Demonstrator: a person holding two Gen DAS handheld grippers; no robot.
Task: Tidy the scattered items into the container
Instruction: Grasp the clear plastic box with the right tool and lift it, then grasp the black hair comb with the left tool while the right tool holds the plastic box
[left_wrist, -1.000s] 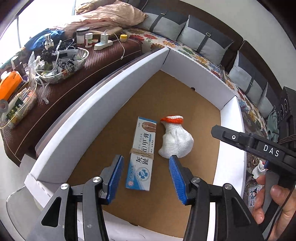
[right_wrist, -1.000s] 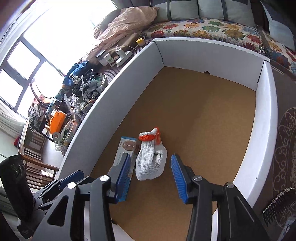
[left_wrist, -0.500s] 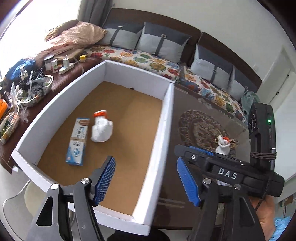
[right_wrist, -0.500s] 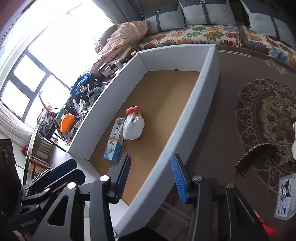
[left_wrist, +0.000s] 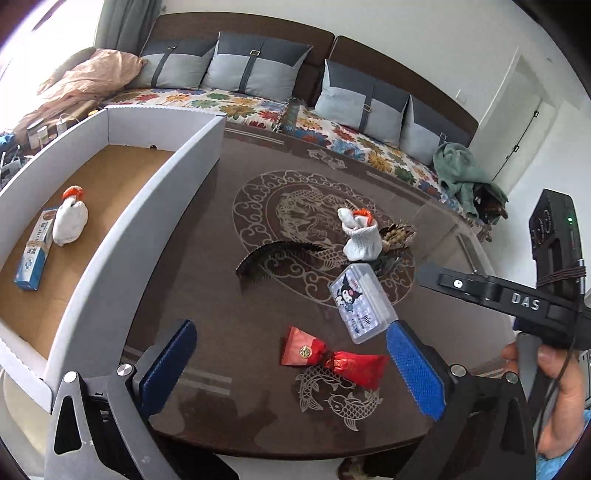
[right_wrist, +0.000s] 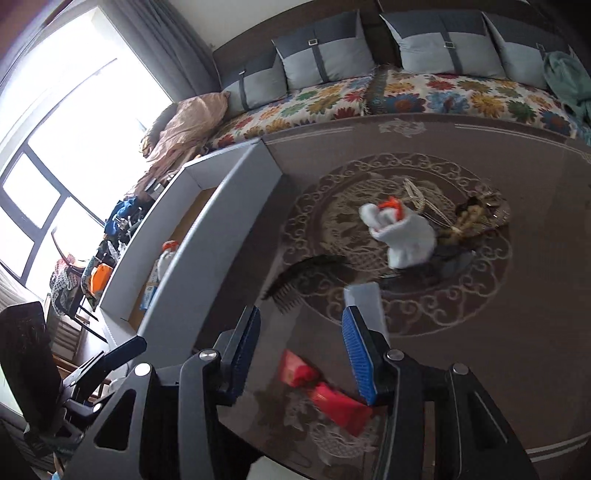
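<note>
- Left wrist: left gripper (left_wrist: 291, 369) jaws apart, empty; red pouch (left_wrist: 330, 356) on table (left_wrist: 236, 332) just ahead between them. Box (left_wrist: 140, 221) left holds glove (left_wrist: 70, 221), carton (left_wrist: 35, 254).
- Right wrist: right gripper (right_wrist: 301, 354) jaws apart, empty; pouch (right_wrist: 325, 391) below, comb (right_wrist: 299, 275) ahead.

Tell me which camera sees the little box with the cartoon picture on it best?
The left wrist view. There the cartoon box lies sharp and whole on the table, picture side up. In the right wrist view, the right gripper has one finger covering part of it, and its picture is blurred.
</note>
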